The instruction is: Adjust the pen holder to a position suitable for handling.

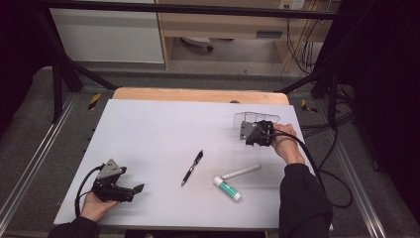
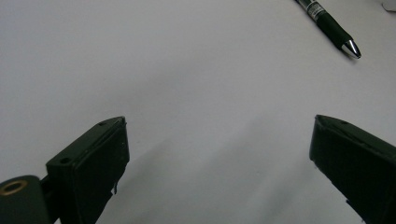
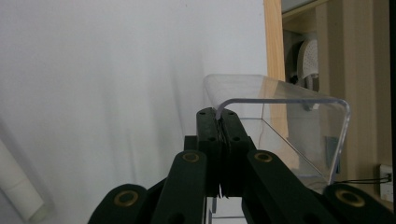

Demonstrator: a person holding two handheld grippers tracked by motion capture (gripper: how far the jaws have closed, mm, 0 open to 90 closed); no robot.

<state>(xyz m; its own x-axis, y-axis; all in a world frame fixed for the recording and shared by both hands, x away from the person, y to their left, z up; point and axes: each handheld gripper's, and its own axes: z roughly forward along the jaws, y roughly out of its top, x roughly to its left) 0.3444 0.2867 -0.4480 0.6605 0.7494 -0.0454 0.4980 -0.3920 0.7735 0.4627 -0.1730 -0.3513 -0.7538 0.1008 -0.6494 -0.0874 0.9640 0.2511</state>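
A clear plastic box [image 1: 256, 118] stands at the table's far right, and its open trough [image 3: 299, 121] runs away from the camera in the right gripper view. My right gripper [image 1: 251, 134] is shut on the box's near wall, whose thin curved edge is pinched between the two pads [image 3: 223, 114]. My left gripper [image 1: 133, 181] rests at the near left corner in a hand, pointing right. Its jaws stand wide open [image 2: 219, 121] over bare sheet, with nothing between them. A black pen [image 1: 192, 167] lies mid-table, its metal tip [image 2: 350, 48] pointing toward the left gripper.
A white sheet [image 1: 163, 129] covers the wooden table. A green-and-white glue stick [image 1: 227, 189] and a white cylinder [image 1: 241, 171] lie near the front right, by my right sleeve. Cables trail off the right edge. Black frame bars stand at the sides and back.
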